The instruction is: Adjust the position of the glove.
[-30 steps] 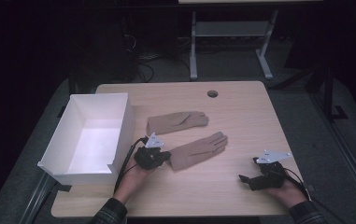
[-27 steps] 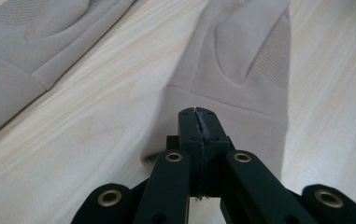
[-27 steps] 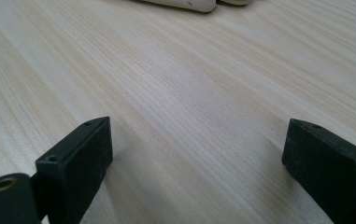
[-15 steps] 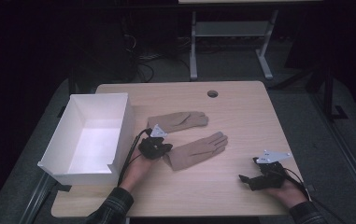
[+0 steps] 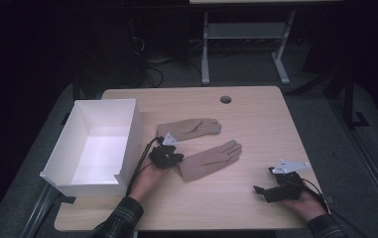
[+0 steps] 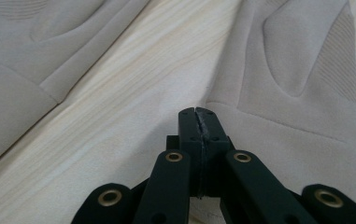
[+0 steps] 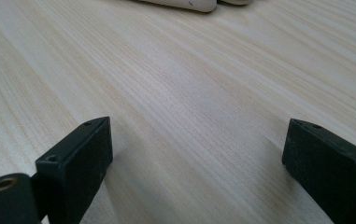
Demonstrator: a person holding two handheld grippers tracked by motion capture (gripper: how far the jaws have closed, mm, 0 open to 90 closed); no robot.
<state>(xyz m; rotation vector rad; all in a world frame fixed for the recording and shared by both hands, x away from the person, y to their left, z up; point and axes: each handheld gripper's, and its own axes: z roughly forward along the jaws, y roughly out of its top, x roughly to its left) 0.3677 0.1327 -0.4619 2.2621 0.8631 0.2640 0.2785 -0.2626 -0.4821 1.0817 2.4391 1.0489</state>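
Left tongs (image 5: pixel 172 157) pinch nearer glove's cuff (image 6: pixel 241 116).
Right tongs (image 5: pixel 259 190) gape wide, empty, resting on the tabletop (image 5: pixel 256 124).

On the table (image 5: pixel 256 119) you have the box (image 5: pixel 94 144) at the left edge and two gloves to its right, the far glove (image 5: pixel 189 129) lying behind the near glove (image 5: pixel 209 159). Your left tool (image 5: pixel 169 157) sits at the near glove's cuff end, between the box and that glove. Your right tool (image 5: pixel 263 190) rests near the table's front right corner, well apart from both gloves.
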